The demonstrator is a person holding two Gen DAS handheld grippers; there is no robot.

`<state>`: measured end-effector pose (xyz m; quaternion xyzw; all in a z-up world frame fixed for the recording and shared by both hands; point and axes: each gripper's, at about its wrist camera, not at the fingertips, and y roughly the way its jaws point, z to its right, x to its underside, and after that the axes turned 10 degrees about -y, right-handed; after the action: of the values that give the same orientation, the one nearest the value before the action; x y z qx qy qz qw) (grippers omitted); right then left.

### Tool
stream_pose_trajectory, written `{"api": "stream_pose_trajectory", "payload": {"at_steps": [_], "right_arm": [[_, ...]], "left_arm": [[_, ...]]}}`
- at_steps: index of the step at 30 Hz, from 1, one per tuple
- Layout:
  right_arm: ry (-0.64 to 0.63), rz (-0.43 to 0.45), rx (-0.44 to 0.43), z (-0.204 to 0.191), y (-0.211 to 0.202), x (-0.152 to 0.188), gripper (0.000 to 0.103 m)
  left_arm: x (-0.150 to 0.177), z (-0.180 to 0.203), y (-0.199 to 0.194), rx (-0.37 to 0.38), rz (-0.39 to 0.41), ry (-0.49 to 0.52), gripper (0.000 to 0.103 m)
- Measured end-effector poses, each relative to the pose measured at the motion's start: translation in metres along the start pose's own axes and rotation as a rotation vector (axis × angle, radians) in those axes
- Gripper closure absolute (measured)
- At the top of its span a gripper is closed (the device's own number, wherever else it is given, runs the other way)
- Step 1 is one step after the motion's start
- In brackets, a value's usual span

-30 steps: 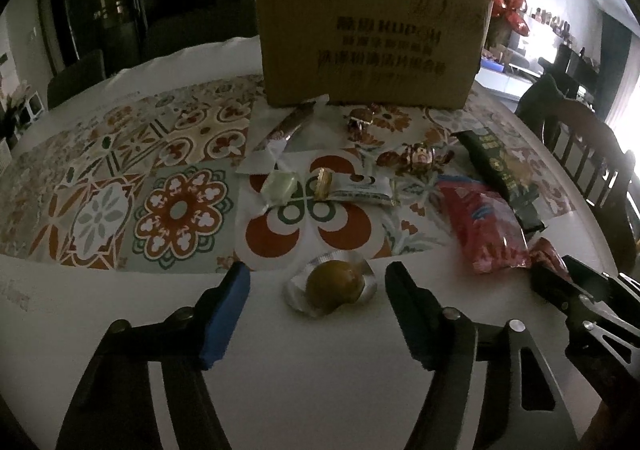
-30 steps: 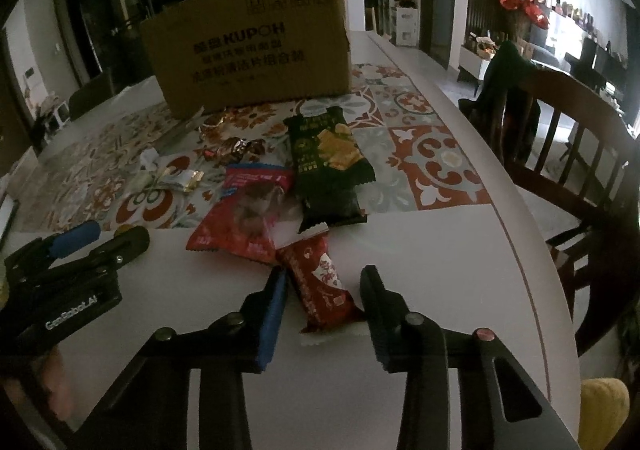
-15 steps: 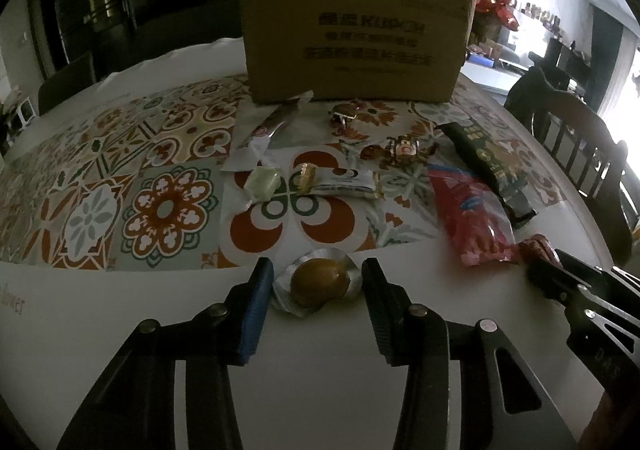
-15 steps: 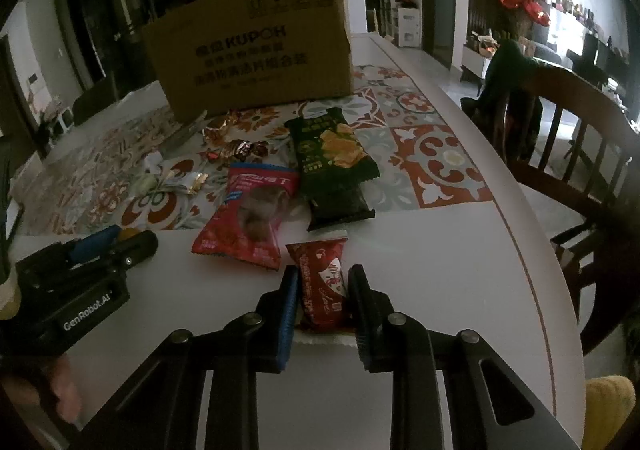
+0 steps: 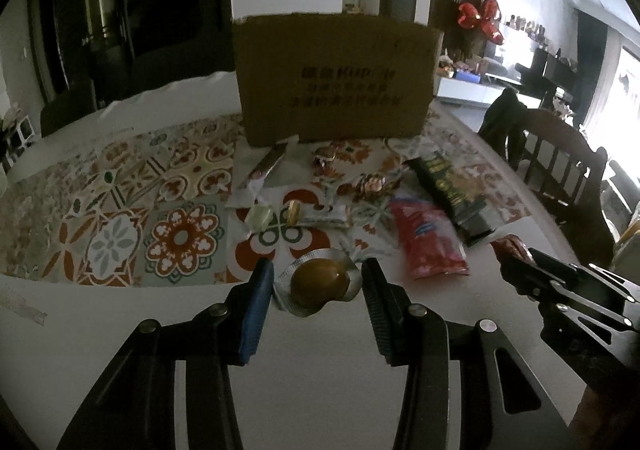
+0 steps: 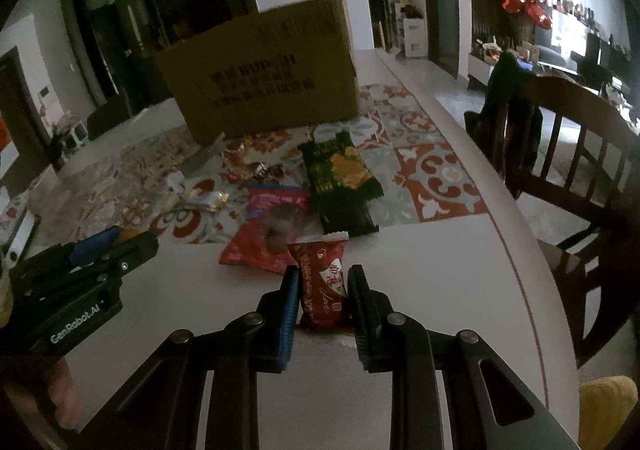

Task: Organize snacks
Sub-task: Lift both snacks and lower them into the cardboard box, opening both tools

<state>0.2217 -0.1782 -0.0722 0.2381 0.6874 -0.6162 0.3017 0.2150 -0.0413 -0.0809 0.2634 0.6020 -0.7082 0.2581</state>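
Two grippers near the table's [image 6: 460, 282] bare front edge, left gripper [image 5: 316, 286] clamping a foil-wrapped egg [image 5: 318, 282], right gripper [image 6: 323, 290] pinching a red packet [image 6: 324, 282], box [image 5: 336, 78] far behind, chair [image 6: 568, 154] right.

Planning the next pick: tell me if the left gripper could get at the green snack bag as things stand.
Probably not directly. The left gripper is already shut on the foil-wrapped round snack, and the green snack bag lies off to its right beyond the red snack bag, closer to the right gripper.

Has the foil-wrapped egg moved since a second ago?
Yes. The foil-wrapped egg, pinched in the left tongs, now overlaps the patterned mat edge instead of lying below it.
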Motion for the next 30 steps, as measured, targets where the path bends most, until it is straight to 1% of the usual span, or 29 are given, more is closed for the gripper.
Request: {"api": "stream_pose_trajectory", "payload": {"at_steps": [8,15,23,30], "right_arm": [[-0.012,0.081,-0.018,-0.004,-0.028,-0.014,0.078],[-0.027,0.131,-0.031,-0.005,-0.045,-0.031,0.078],[-0.034,0.185,-0.052,-0.001,-0.059,-0.061,0.078],[-0.060,0.236,-0.062,0.001,-0.068,-0.094,0.078]], "left_arm": [[-0.011,0.007,-0.028,0.025,0.057,0.003,0.058],[-0.028,0.010,-0.045,0.034,0.098,-0.006,0.058],[-0.056,0.016,-0.058,0.023,0.135,-0.010,0.058],[-0.087,0.020,-0.062,0.022,0.169,-0.011,0.058]]}}
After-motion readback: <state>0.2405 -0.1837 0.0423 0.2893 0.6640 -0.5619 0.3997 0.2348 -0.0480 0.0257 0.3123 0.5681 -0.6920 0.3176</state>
